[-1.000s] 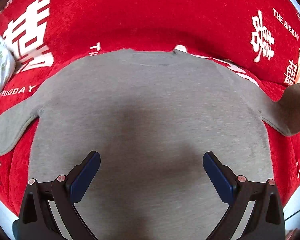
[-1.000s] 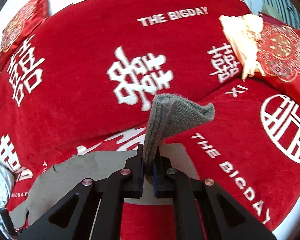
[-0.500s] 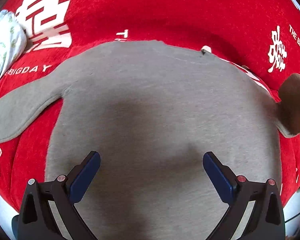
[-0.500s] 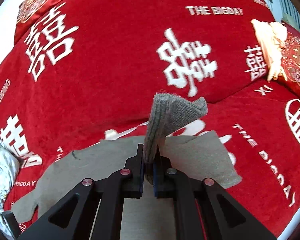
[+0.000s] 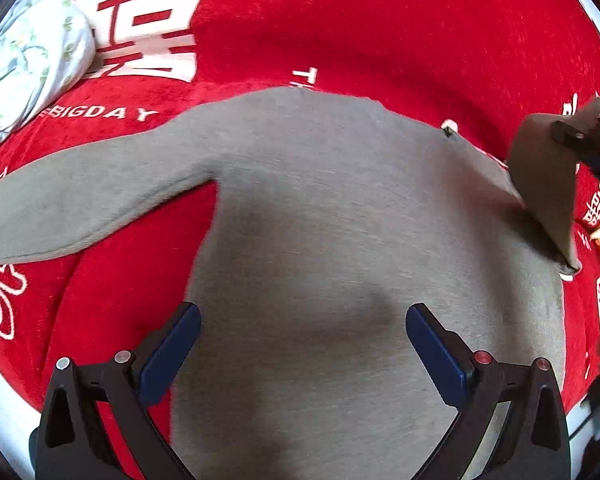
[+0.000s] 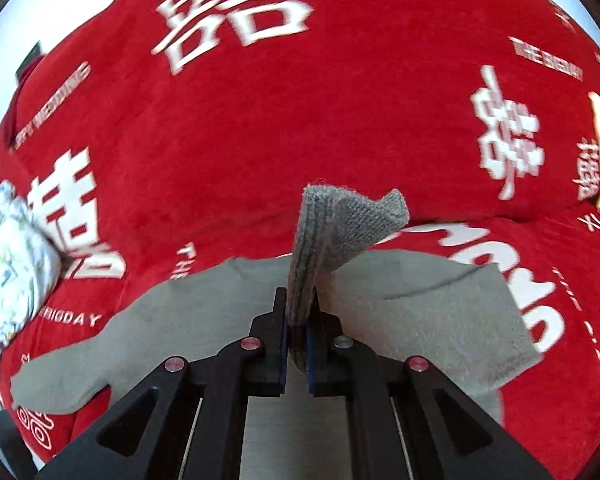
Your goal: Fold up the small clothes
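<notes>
A small grey sweater (image 5: 340, 240) lay spread flat on the red cover (image 5: 360, 32) with white lettering, one sleeve (image 5: 80, 200) stretched out to the side. The right gripper (image 6: 298, 320) was clamped on the cuff of the other sleeve (image 6: 340, 224) — lifted clear of the cover. The left gripper (image 5: 302, 344) hung over the sweater's body, jaws wide, gripping nothing. A pale floral bundle (image 5: 28, 64) sat beside the cover's edge.

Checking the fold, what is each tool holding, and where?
Right tool: the grey knit sweater by its sleeve cuff. Left tool: nothing.
</notes>
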